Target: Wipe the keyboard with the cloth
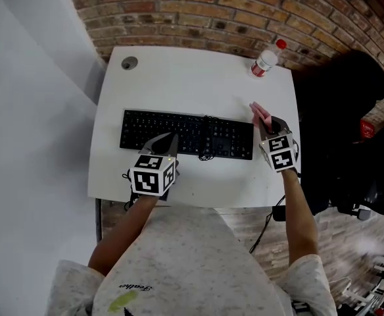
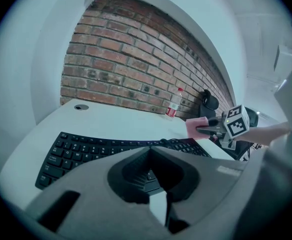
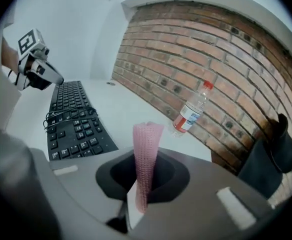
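- The pink cloth (image 3: 146, 154) is pinched as a folded strip between the jaws of the right hand-held gripper (image 3: 142, 186), and it stands up out of them.
- In the head view the cloth (image 1: 260, 114) is seen just off the right end of the keyboard (image 1: 185, 133), with the right hand-held gripper (image 1: 265, 122) held over the bare desk (image 1: 179, 78) there.
- Whether the cloth touches the desk cannot be told.
- The black keyboard is laid across the middle of the white desk, parallel to its front edge; a coiled black cable (image 1: 207, 154) is draped over its right part.
- The left hand-held gripper (image 1: 168, 141) is held over the front edge of the keyboard, left of the cable; its jaws are brought together at the tips, with nothing between them.
- Whether those tips touch the keys cannot be told.
- A clear plastic bottle (image 1: 265, 60) with a red cap and label is stood at the far right corner of the desk, well apart from the keyboard.
- A round grommet (image 1: 129, 62) is set in the far left corner.
- A brick wall (image 1: 212, 12) is seen behind the desk.
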Motion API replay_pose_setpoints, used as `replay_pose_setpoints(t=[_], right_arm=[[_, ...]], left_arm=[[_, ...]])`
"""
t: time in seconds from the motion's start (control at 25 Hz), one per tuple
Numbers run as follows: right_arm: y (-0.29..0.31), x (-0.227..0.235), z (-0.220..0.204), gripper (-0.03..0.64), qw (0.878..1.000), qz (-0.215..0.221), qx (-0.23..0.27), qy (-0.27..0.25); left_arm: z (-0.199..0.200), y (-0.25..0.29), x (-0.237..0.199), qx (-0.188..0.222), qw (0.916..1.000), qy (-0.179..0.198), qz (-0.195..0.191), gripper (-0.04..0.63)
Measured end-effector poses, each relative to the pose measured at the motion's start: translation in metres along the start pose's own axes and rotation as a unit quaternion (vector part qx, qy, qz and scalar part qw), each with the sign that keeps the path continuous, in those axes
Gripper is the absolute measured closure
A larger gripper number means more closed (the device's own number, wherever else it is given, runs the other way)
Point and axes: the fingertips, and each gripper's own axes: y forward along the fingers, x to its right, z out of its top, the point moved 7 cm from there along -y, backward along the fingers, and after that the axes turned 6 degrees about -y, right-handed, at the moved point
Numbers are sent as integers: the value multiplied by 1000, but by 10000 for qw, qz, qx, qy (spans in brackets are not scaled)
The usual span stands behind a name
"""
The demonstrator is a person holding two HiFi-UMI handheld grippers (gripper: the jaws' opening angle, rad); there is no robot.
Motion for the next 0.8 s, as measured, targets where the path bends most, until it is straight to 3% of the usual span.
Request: replay_pose_setpoints(t=[0.2, 0.44, 0.8], right_arm=[[6, -10, 15, 591, 9968, 370, -24, -708], [17, -31, 24, 591, 9909, 795, -137, -1076], [30, -54, 42, 591, 9883, 1347, -144, -704]], left_arm=[[-1, -6, -4, 24, 10000, -32, 39, 599], [-2, -14, -10, 84, 9999, -87, 86, 599], [-5, -27, -21, 131, 9996, -177, 170, 600]])
